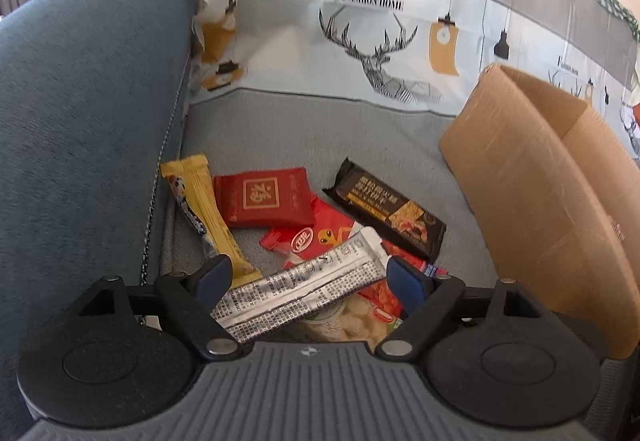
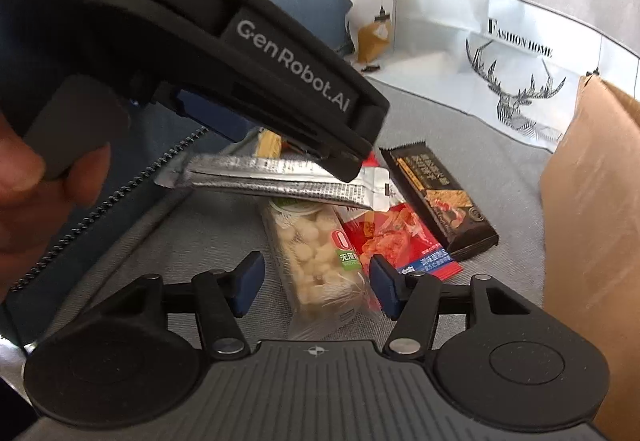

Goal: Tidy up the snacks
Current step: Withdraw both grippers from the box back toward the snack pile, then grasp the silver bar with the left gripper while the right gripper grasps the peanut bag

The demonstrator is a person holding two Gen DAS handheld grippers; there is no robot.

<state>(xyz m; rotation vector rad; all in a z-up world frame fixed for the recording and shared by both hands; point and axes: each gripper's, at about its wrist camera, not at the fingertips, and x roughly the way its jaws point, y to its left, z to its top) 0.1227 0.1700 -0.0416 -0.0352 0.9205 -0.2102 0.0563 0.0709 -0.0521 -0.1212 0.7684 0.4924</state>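
Several snack packets lie in a heap on a grey seat cushion [image 1: 304, 129]. My left gripper [image 1: 312, 277] is open wide over them. A silver foil packet [image 1: 304, 281] lies slanted between its fingers, and I cannot tell whether a pad touches it. In the right wrist view the silver packet [image 2: 280, 181] sits just under the left gripper's black housing [image 2: 256, 53]. My right gripper [image 2: 316, 287] is open around the near end of a clear bar of white lumps [image 2: 312, 261], with a gap at its left pad. A black cracker bar [image 1: 388, 209] and a red packet [image 2: 400, 237] lie beside it.
A yellow bar [image 1: 208, 213] and a red square packet [image 1: 264, 197] lie at the left by the blue sofa arm [image 1: 80, 101]. An open cardboard box [image 1: 540, 209] stands at the right. A deer-print cloth [image 1: 380, 53] covers the backrest. A hand [image 2: 24, 177] holds the left gripper.
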